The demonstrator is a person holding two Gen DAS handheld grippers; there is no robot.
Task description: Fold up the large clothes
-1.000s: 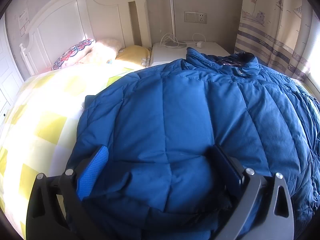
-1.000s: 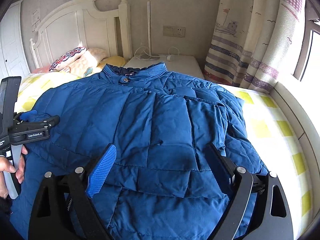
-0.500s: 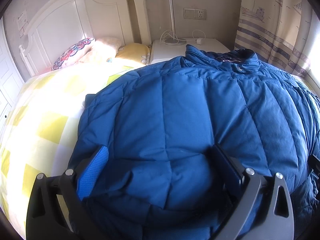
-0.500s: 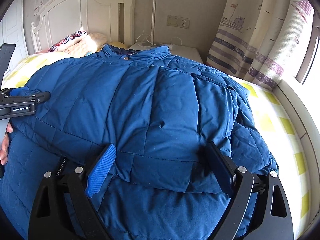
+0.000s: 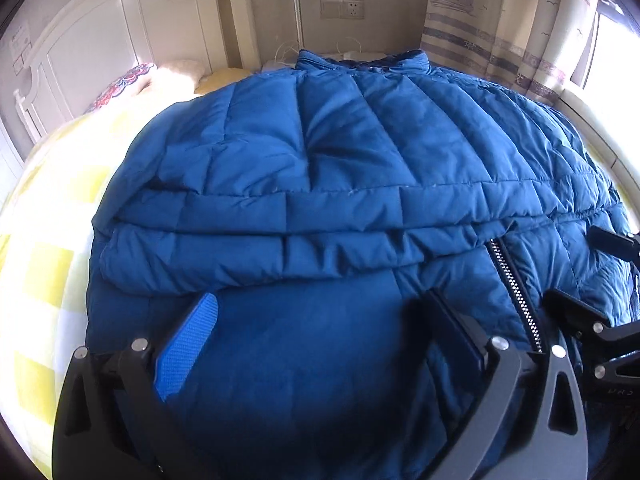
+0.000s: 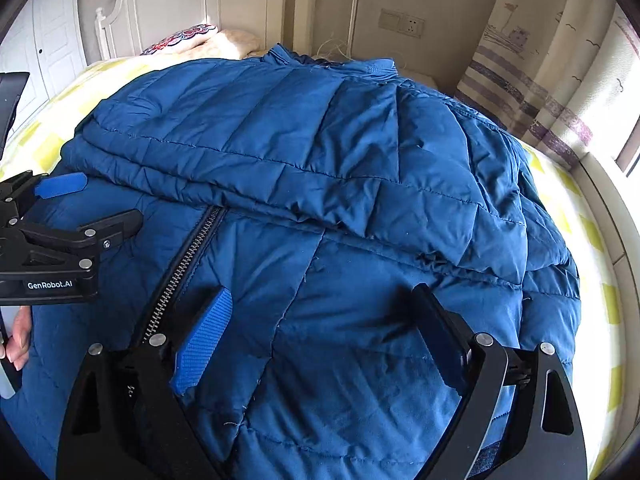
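Observation:
A large blue quilted down jacket (image 5: pixel 344 152) lies on the bed, its upper part folded down over its lower part; it also fills the right wrist view (image 6: pixel 320 152). Its zipper (image 5: pixel 516 292) runs out from under the fold edge, also seen in the right wrist view (image 6: pixel 180 276). My left gripper (image 5: pixel 320 320) is open, hovering over the lower left part, holding nothing. My right gripper (image 6: pixel 320 312) is open, over the lower right part, empty. The left gripper (image 6: pixel 72 220) also shows at the left of the right wrist view.
The bed has a yellow and white checked cover (image 5: pixel 44 248). A white headboard (image 5: pixel 112 40) and pillows (image 5: pixel 132 80) are at the far end. A striped curtain (image 6: pixel 532 80) and a window ledge (image 6: pixel 608 200) are on the right. A wall socket (image 5: pixel 342 9) is behind.
Both grippers carried the jacket's upper part forward, laid it over the lower part and let go. Both now sit open behind the fold edge, with the zipper exposed.

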